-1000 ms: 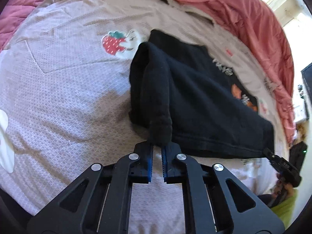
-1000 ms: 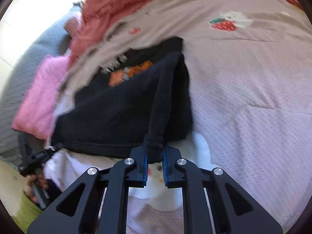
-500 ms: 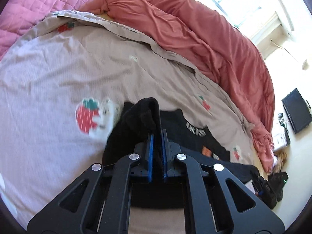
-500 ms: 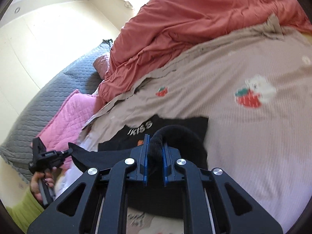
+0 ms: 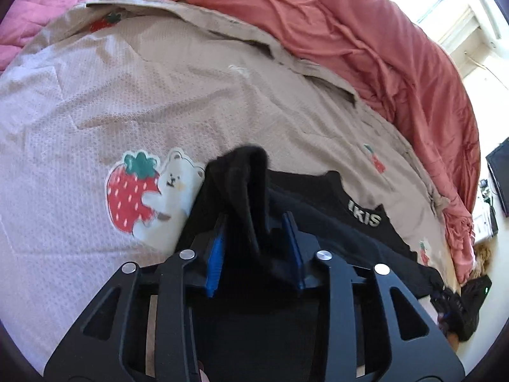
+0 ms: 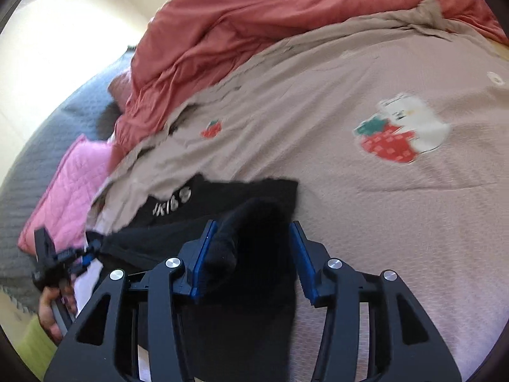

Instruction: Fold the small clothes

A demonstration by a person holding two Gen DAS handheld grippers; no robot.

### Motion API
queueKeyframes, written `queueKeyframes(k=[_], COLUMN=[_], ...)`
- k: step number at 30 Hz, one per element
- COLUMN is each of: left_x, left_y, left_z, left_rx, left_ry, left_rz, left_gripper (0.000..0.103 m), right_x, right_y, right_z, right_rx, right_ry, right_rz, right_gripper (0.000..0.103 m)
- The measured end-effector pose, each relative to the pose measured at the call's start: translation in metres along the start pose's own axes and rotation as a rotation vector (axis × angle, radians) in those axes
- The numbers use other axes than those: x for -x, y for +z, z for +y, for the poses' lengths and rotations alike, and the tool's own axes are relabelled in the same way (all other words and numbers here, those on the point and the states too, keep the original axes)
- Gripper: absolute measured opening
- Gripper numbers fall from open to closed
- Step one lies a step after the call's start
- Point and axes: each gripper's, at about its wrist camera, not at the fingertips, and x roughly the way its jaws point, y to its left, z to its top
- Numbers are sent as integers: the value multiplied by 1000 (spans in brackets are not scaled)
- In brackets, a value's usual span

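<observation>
1. Lying across a beige bedspread (image 5: 191, 102), a black garment (image 5: 318, 222) is seen from the left wrist view, just right of the strawberry-and-bear patch (image 5: 149, 191) sewn on that spread. The left gripper (image 5: 254, 238) is caught with its jaws opening: a raised fold of the black cloth stands between the blue pads (image 5: 214, 254), which are no longer pressed on it. White lettering on the garment is shown further right of the patch. A rust-red duvet (image 5: 366, 31) is bunched beyond the patch, and a pink quilt (image 5: 47, 0) is seen at the far left corner.

2. From the right wrist view, the same garment (image 6: 222, 200) is shown left of and nearer than the strawberry patch (image 6: 400, 130). The right gripper (image 6: 251, 242) is likewise opening; a bunched black fold sits between its parted pads and rests against the left one. The other gripper (image 6: 63, 254), held in a hand (image 6: 51, 312) with a green sleeve, is seen far left of the patch, at the garment's edge. The picture is blurred.
</observation>
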Motion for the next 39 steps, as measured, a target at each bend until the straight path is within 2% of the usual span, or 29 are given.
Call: queueKeyframes(k=[2, 4, 8, 10, 12, 13, 15, 17, 18, 21, 27, 29, 31, 32, 34, 36, 39], left_x=[17, 29, 25, 13, 3, -2, -10, -20, -24, -31, -56, -62, -66, -66, -64, -61, -52], left_y=[-12, -27, -66, -81, -89, -90, -91, -87, -83, -73, -51, -40, -25, -18, -1, 12, 24], left_z=[-6, -14, -33, -46, -58, -66, -77, -88, -94, -109, -130, -132, -134, -133, -130, -130, -126], left_rx=[-38, -75, -167, -226, -284, -312, -336, -362, -382, -422, -416, -393, -354, -329, -273, -248, -229], left_ry=[2, -8, -30, -28, -14, -14, -13, 4, 13, 18, 6, -5, -12, -23, -36, -35, -20], left_rz=[-45, -60, 31, 81, 93, 96, 104, 106, 100, 79, 91, 81, 65, 61, 31, 6, -27], left_gripper=[33, 33, 34, 35, 38, 43, 50, 60, 61, 61, 61, 61, 62, 64, 67, 67, 67], right_x=[13, 21, 29, 32, 25, 15, -5, -17, -21, -26, -31, -31, -26, -23, -15, -8, 2], right_y=[6, 8, -5, -14, -21, -27, -38, -42, -42, -37, -36, -33, -28, -25, -15, -5, 8], right_z=[-4, 3, 37, 51, 61, 65, 69, 68, 67, 65, 70, 74, 76, 77, 75, 68, 52], right_rx=[-25, 21, 245, 334, 380, 403, 439, 447, 439, 410, 410, 407, 403, 402, 387, 347, 272], right_ry=[4, -41, -111, -79, -3, 22, -3, -43, -45, -37, 5, 27, 64, 74, 77, 85, 46], right_rz=[-38, -19, 24, 37, 93, 150, 242, 271, 275, 252, 212, 188, 141, 117, 38, -16, -83], right_gripper=[46, 46, 46, 46, 46, 46, 46, 46, 46, 46, 46, 62, 63, 69, 74, 74, 80])
